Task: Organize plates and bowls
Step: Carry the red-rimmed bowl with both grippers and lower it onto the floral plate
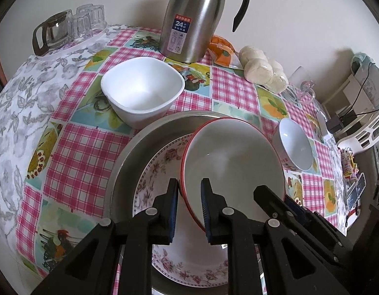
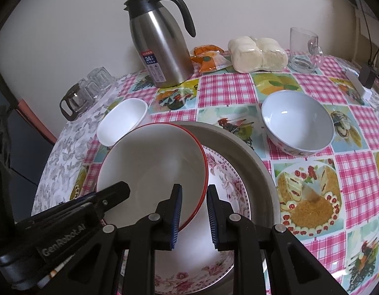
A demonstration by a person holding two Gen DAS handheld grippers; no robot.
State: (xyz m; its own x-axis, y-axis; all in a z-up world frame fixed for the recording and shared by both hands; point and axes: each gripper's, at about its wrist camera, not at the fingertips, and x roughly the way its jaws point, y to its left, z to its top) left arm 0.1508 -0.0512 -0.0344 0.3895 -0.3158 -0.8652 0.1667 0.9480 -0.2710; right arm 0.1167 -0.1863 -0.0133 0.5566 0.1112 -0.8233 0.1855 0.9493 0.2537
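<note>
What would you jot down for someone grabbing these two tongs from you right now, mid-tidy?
Left tongs: open, fingers straddling one side of the red-rimmed bowl's rim, not clamped.
Right tongs: open, straddling the opposite side of the same rim.
That bowl sits tilted on the floral plate, which lies inside the steel basin.
Done, it seems: plate and red-rimmed bowl nested in the basin.
Left: the square white bowl and the pale blue bowl stand apart on the tablecloth, outside the basin. Probably stack them next.
</note>
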